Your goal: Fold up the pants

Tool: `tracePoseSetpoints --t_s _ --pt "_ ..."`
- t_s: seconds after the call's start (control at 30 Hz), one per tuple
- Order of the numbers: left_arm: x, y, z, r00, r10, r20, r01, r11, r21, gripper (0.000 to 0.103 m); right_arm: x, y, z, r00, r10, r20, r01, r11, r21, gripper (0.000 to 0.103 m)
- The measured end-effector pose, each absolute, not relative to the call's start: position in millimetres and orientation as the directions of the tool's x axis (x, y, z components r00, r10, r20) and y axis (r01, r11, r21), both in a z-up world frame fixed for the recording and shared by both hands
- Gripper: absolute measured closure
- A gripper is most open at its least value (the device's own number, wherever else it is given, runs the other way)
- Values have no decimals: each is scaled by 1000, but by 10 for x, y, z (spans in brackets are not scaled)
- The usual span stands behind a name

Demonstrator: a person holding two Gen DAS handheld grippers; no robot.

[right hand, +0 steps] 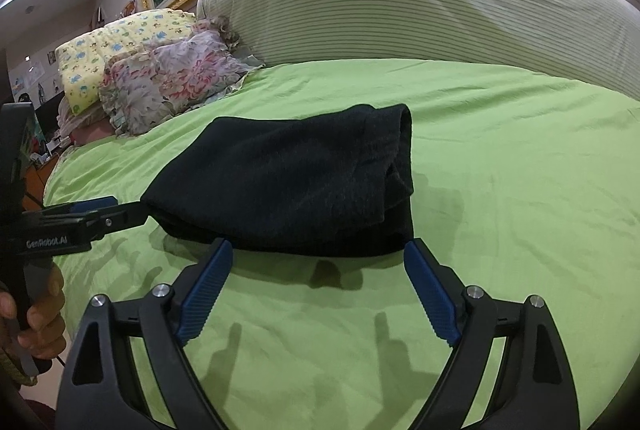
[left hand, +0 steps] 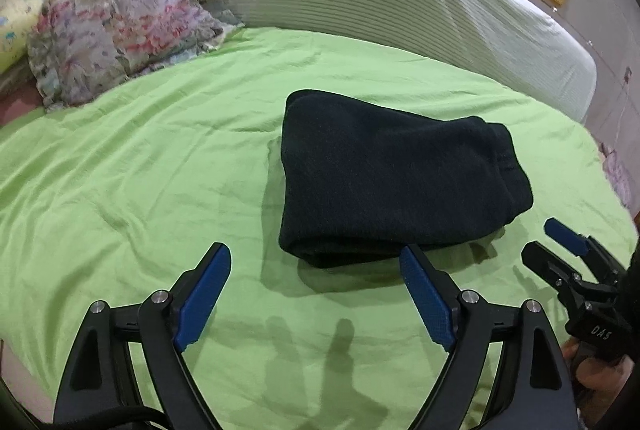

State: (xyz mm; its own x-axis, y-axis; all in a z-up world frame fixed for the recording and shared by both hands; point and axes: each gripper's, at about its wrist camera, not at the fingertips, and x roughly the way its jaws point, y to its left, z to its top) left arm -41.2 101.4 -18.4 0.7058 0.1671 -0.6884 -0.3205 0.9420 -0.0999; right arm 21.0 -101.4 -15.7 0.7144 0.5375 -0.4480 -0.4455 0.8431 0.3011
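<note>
Left wrist view first: the pants [left hand: 392, 174] lie as a compact dark bundle on the green sheet [left hand: 140, 158], layers stacked, one rolled edge facing the tongs. That reads as a fold that is essentially finished; at most a bit of squaring-up looks left. The left gripper [left hand: 316, 262] is spread wide and holds nothing, with the bundle just ahead of its tips and a touch toward its right finger, which overlaps the near edge in this view; whether it touches the cloth, I cannot tell. Off to the right, the right gripper [left hand: 554, 242] sits just beside the bundle's near right corner, fingers apart there too.

Right wrist view now: the right gripper [right hand: 320, 254] gapes open, empty, and the pants [right hand: 288, 182] sit right in front of it, the near edge spanning the gap between both tips. The left gripper [right hand: 128, 208] comes in from the left, its tip at the bundle's left corner. Floral pillows [right hand: 168, 86] stay well beyond.
</note>
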Motion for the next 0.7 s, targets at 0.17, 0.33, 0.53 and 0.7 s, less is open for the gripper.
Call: tracePoseSetpoints --t_s 0.17,0.33,0.53,0.7 --pt "-466 866 -212 717 215 -663 -325 945 -45 11 149 -983 -162 725 537 -431 -457 843 282 14" --pt "-457 745 -277 710 256 -656 -328 945 13 9 93 -931 -167 731 537 -421 -472 844 256 11" --pt "-455 747 -380 697 265 -666 -341 940 17 9 92 -946 -179 741 526 -417 -460 850 255 7" --pt "-442 778 -431 689 270 -673 -351 936 16 9 90 -956 -202 753 513 -412 -447 859 252 6"
